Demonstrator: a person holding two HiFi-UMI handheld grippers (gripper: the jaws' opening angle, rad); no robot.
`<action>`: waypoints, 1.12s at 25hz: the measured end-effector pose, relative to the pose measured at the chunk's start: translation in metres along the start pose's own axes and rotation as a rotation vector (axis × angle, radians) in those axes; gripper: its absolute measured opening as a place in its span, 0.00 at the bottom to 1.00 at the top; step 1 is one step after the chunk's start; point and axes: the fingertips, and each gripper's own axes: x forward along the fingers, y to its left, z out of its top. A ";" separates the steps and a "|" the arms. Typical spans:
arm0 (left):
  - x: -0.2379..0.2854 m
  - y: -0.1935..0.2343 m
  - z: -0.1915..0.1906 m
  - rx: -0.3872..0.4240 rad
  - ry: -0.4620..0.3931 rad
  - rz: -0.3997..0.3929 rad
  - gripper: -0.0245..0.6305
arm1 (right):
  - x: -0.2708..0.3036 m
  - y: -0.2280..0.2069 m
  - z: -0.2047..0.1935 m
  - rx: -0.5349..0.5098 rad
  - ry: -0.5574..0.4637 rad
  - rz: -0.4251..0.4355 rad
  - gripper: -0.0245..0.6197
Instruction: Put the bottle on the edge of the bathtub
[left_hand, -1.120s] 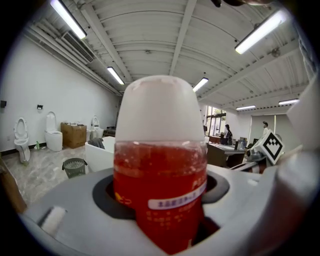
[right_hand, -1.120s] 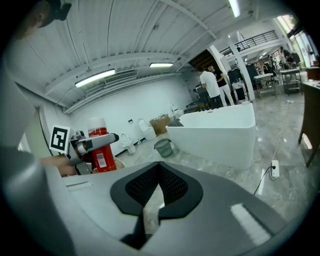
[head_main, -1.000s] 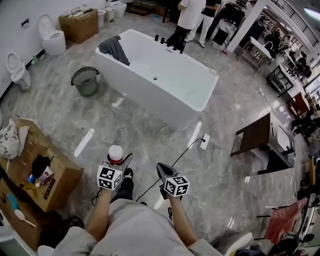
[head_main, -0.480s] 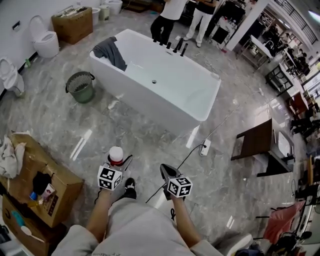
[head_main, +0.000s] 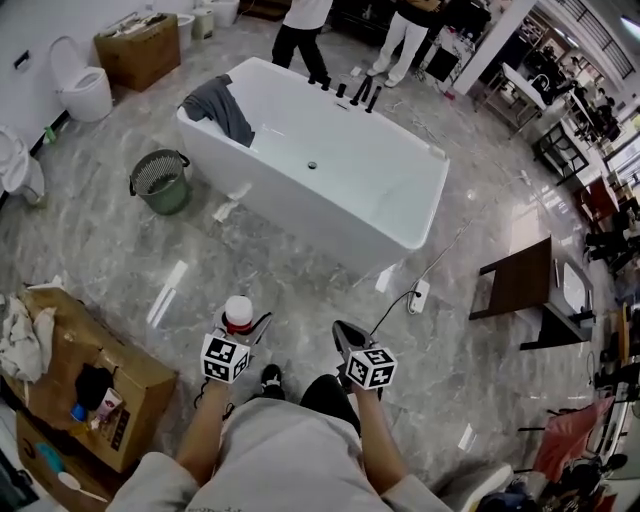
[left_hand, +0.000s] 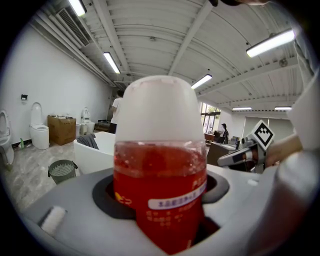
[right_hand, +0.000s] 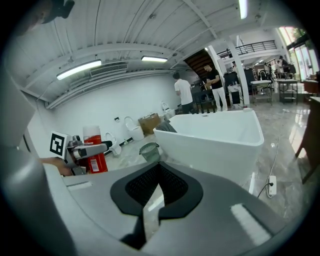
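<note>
A red bottle (head_main: 238, 314) with a white cap stands upright in my left gripper (head_main: 240, 325), whose jaws are shut round its body (left_hand: 160, 190). The same bottle (right_hand: 95, 152) shows at the left of the right gripper view. My right gripper (head_main: 350, 340) is shut with nothing between its pads, held beside the left one above the floor. The white bathtub (head_main: 330, 175) stands ahead on the marble floor, its near rim (head_main: 290, 185) bare, also in the right gripper view as the bathtub (right_hand: 215, 140). A grey cloth (head_main: 220, 105) hangs over its far left end.
A green mesh bin (head_main: 160, 180) stands left of the tub. Open cardboard boxes (head_main: 80, 370) with clutter sit at my left. A toilet (head_main: 80, 90) is by the far wall. A power strip and cable (head_main: 418, 295) lie on the floor to the right. People stand behind the tub.
The view has shifted so the bathtub sits a little nearer and more central. Both grippers keep their hold and place relative to me.
</note>
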 end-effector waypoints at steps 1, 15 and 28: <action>0.003 0.003 0.002 0.000 -0.002 -0.001 0.58 | 0.002 -0.002 0.001 0.000 0.001 -0.004 0.04; 0.044 0.031 0.025 0.027 -0.018 0.026 0.58 | 0.069 -0.019 0.035 -0.134 0.070 0.095 0.04; 0.163 0.066 0.074 0.069 0.041 0.023 0.58 | 0.167 -0.041 0.163 -0.475 0.131 0.322 0.04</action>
